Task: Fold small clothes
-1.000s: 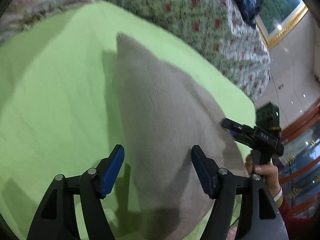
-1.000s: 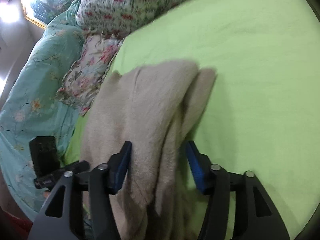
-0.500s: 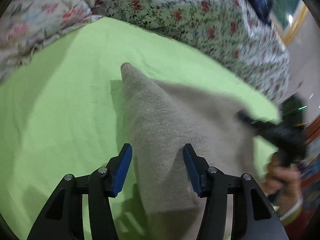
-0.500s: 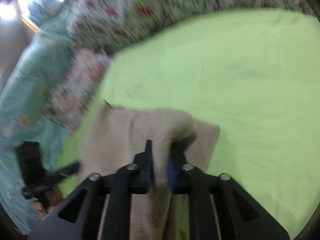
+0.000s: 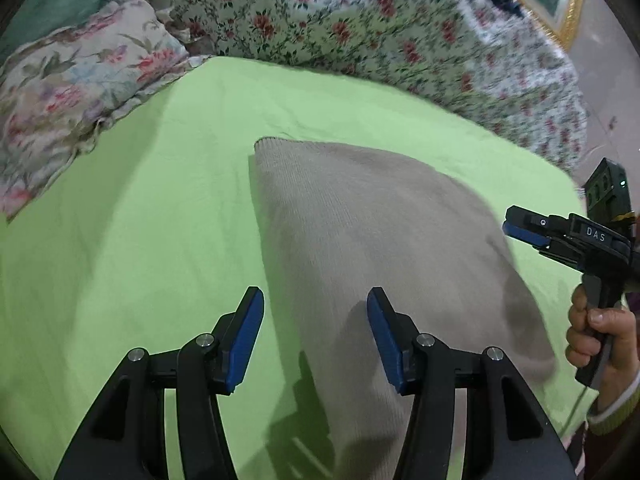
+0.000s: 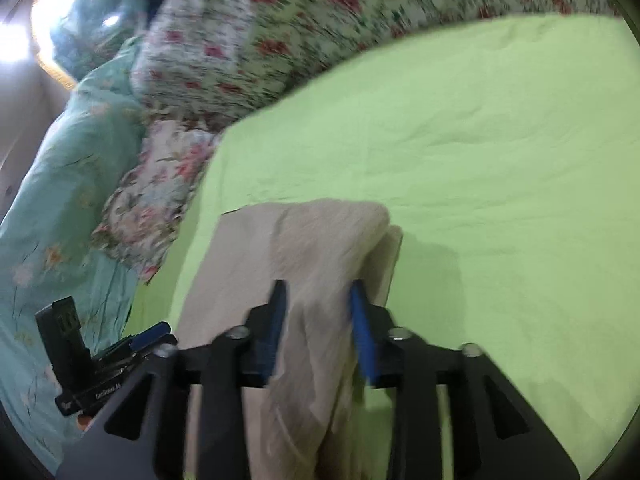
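Observation:
A beige knit garment (image 5: pixel 372 240) lies folded on the green sheet (image 5: pixel 120 240). My left gripper (image 5: pixel 316 320) is open just above its near left edge, holding nothing. In the right wrist view the same garment (image 6: pixel 304 248) shows a raised fold running between the fingers of my right gripper (image 6: pixel 318 320), which is partly open around it. The right gripper also shows at the right edge of the left wrist view (image 5: pixel 560 236), beside the garment. The left gripper shows at the lower left of the right wrist view (image 6: pixel 116 352).
Floral pillows (image 5: pixel 80 92) and a floral quilt (image 5: pixel 400 32) border the sheet at the back. A teal blanket (image 6: pixel 60 200) lies along the left side in the right wrist view. Open green sheet (image 6: pixel 500 180) lies to the right of the garment.
My right gripper, shut on the garment's fold half a second ago, has opened partway. My left gripper has drawn back and widened. The garment has settled flatter on the sheet.

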`<state>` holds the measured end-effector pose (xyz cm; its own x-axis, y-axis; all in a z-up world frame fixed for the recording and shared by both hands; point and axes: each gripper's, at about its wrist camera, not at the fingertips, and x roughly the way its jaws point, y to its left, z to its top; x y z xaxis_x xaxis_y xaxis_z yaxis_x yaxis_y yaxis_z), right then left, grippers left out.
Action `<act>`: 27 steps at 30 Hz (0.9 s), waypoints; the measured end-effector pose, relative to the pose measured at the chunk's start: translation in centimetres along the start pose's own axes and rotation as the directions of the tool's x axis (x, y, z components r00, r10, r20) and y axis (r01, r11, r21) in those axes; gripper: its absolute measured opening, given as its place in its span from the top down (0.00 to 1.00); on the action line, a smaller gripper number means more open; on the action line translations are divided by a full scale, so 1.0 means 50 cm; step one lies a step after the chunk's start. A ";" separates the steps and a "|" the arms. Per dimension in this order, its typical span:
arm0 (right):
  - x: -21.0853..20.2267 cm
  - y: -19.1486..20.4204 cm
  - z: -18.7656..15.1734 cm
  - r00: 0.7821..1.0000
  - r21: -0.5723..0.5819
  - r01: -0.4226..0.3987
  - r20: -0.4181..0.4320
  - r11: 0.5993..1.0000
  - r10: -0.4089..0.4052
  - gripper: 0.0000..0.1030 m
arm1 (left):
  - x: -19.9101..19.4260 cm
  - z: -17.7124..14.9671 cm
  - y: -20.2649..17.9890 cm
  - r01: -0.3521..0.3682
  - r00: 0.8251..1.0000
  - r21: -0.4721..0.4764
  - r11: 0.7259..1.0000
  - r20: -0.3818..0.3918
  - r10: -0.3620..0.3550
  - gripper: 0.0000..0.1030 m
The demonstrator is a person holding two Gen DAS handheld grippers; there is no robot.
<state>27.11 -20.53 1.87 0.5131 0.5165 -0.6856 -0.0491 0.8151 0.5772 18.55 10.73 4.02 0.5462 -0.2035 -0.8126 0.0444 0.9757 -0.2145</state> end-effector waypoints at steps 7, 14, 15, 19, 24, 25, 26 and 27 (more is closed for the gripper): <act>-0.099 0.026 -0.156 0.999 -0.009 -0.043 -0.021 0.999 0.043 0.54 | -0.090 -0.175 -0.006 0.037 0.999 -0.023 0.999 0.009 -0.037 0.46; -0.126 0.013 -0.245 0.999 0.031 -0.012 -0.039 0.999 0.014 0.53 | -0.097 -0.239 -0.033 0.046 0.999 -0.003 0.999 -0.013 -0.046 0.44; -0.126 0.014 -0.249 0.999 0.032 -0.013 -0.041 0.999 0.014 0.54 | -0.095 -0.242 -0.036 0.040 0.999 0.008 0.999 -0.009 -0.040 0.43; -0.123 0.026 -0.256 0.998 0.018 -0.032 -0.045 0.999 0.033 0.53 | -0.066 -0.234 -0.046 0.017 1.000 0.033 0.999 -0.015 -0.016 0.43; -0.098 0.051 -0.263 0.997 -0.004 -0.037 -0.070 0.999 0.036 0.53 | -0.037 -0.229 -0.064 -0.044 0.999 0.069 0.997 -0.006 0.045 0.43; -0.092 0.050 -0.264 0.996 0.000 -0.037 -0.075 0.999 0.037 0.53 | -0.032 -0.228 -0.070 -0.074 0.997 0.088 0.993 0.005 0.073 0.43; -0.088 0.050 -0.264 0.996 0.003 -0.043 -0.079 0.999 0.043 0.54 | -0.029 -0.226 -0.071 -0.100 0.995 0.094 0.991 0.013 0.099 0.41; -0.085 0.051 -0.266 0.995 0.004 -0.050 -0.085 0.999 0.050 0.56 | -0.027 -0.225 -0.070 -0.130 0.991 0.090 0.987 0.019 0.129 0.41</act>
<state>13.44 -17.17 0.35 0.4356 0.5772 -0.6908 -0.0710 0.7870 0.6128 8.28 6.68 -0.23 0.5629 -0.0740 -0.8232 0.0480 0.9972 -0.0569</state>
